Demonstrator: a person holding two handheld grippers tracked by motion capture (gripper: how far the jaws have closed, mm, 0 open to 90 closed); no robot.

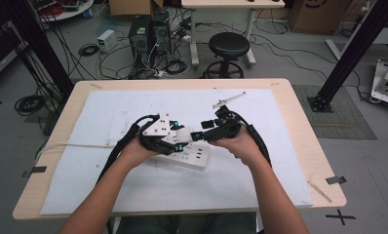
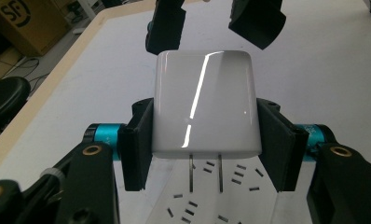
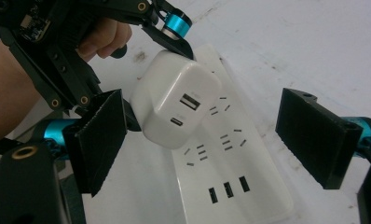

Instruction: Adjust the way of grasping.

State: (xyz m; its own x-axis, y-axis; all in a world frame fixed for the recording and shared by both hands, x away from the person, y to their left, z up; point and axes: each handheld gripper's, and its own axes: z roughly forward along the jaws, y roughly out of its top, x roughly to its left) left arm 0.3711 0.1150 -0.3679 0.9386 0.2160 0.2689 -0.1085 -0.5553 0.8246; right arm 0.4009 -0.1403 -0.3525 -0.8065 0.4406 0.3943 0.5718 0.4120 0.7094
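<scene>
A white USB charger block [image 2: 206,105] with two metal prongs is clamped between the pads of my left gripper [image 2: 206,144], which is shut on its sides. It hangs, prongs down, just above a white power strip [image 3: 235,172] lying on the mat; the prongs are clear of the sockets. In the high view the charger [image 1: 184,134] sits between both hands at the table's middle. My right gripper [image 3: 207,137] is open, its pads wide on either side of the charger's port face without touching it. One left gripper finger [image 3: 172,35] presses the charger's far side.
A white mat [image 1: 133,190] covers most of the wooden table [image 1: 309,146]. The strip's white cable [image 1: 80,145] runs off left. A small metal tool [image 1: 228,100] lies at the mat's back right. A black stool [image 1: 228,46] and floor cables are beyond the table.
</scene>
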